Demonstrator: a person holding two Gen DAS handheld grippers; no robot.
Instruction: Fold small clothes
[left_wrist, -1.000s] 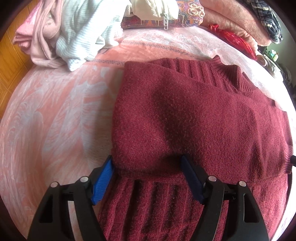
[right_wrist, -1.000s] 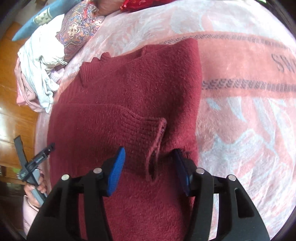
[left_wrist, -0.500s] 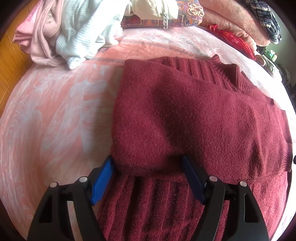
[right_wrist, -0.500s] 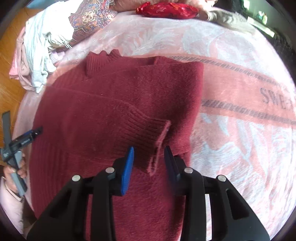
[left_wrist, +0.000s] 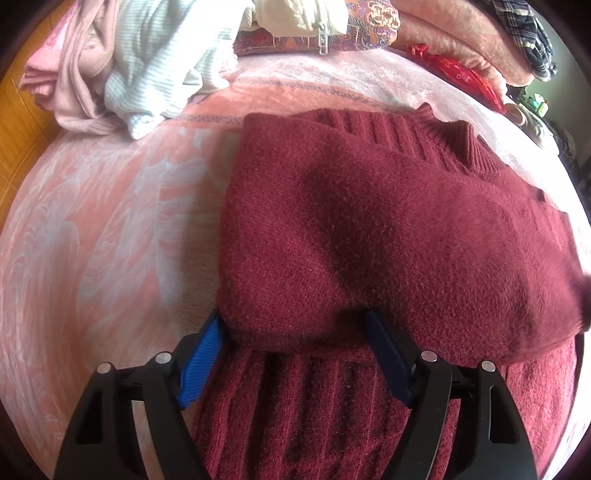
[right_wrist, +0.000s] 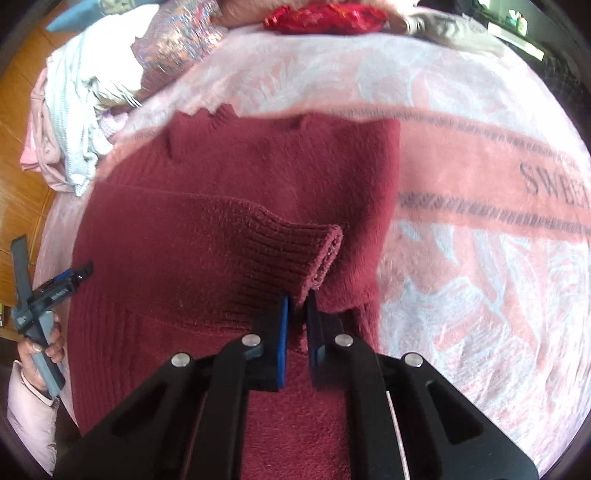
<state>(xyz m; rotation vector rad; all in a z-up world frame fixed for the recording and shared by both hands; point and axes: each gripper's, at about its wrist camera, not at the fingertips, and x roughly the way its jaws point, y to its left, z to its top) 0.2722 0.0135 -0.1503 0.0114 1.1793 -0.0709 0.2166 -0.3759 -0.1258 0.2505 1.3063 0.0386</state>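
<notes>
A dark red knit sweater (left_wrist: 388, 229) lies on the pink bedspread, one sleeve folded across its body. My left gripper (left_wrist: 295, 325) is open, its blue pads straddling the sleeve's near fold. In the right wrist view the sweater (right_wrist: 229, 229) fills the middle. My right gripper (right_wrist: 298, 306) is shut on the ribbed sleeve cuff (right_wrist: 303, 254), which is raised a little off the sweater body. The left gripper (right_wrist: 55, 284) and the hand holding it show at the left edge there.
A pile of pink and white clothes (left_wrist: 122, 62) and a patterned pillow (left_wrist: 354, 29) lie at the head of the bed. A red pouch (right_wrist: 325, 16) sits at the far edge. The pink bedspread (right_wrist: 480, 258) extends right; wooden floor (right_wrist: 22, 192) lies left.
My right gripper closed on the sleeve cuff, going from wide open to pinched, and the cuff has lifted slightly. The left gripper stays open in the same place.
</notes>
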